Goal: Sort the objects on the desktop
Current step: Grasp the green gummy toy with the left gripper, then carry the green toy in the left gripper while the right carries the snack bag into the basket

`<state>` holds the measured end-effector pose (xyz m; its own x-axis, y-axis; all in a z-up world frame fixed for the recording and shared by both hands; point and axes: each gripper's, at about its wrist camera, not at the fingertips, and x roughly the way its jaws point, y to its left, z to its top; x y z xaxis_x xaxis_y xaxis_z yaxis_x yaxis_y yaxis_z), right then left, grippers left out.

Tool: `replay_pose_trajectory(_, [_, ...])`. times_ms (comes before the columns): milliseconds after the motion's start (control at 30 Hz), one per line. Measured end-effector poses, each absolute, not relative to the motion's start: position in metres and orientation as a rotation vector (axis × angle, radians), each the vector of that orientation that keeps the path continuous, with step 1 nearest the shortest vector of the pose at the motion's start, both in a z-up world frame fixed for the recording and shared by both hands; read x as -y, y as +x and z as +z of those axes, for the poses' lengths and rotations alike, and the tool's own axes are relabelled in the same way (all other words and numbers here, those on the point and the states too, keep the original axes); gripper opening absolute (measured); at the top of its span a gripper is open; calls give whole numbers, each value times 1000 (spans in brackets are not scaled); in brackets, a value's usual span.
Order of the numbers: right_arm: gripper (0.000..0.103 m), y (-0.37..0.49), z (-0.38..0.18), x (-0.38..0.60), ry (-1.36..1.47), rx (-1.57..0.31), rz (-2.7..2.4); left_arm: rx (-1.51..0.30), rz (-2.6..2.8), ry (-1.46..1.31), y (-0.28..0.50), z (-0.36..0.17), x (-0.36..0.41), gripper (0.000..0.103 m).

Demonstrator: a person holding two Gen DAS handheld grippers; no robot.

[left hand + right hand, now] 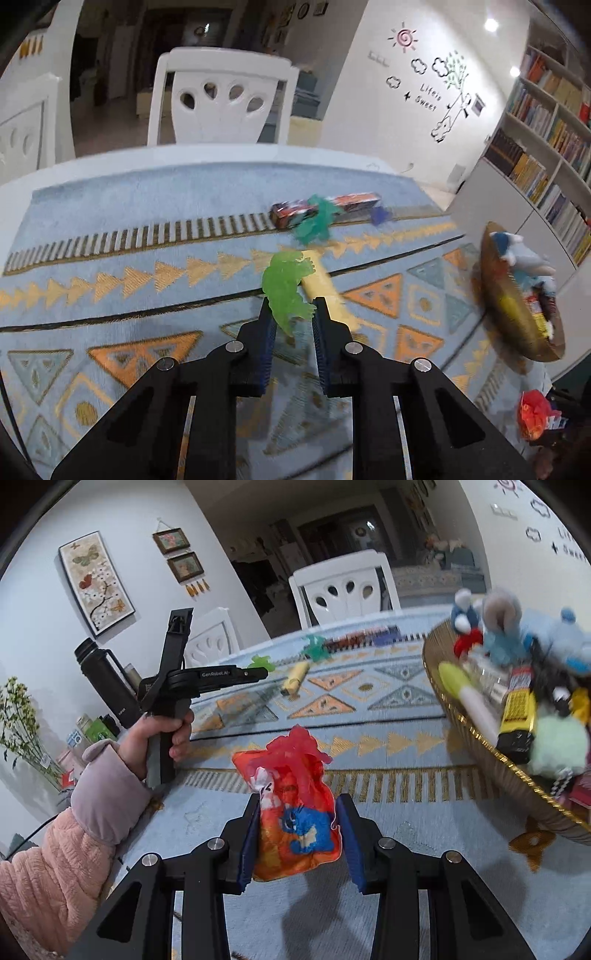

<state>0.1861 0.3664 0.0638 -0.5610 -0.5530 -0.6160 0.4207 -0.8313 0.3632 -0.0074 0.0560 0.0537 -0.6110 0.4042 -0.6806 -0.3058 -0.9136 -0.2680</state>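
Left gripper (290, 308): pinched on a light green toy dinosaur (286, 284), lifted for carrying.
Right gripper (297, 812): an orange snack bag (295, 812) is clamped between the fingers.
Basket (480, 734): at 2 o'clock, probably the destination.

Bare cloth (388, 738) lies open between the packed basket (480, 746) and the left hand (155, 734).
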Motion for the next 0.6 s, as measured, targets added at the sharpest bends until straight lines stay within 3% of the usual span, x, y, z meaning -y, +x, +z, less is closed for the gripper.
replay_pose_trajectory(200, [39,216,91,-380,920,239,-2404,130,2453,-998,32,97,-88,16])
replay_pose_trajectory(600, [39,247,169,-477,819,238,-2708,99,2257,-833,94,166,-228,16])
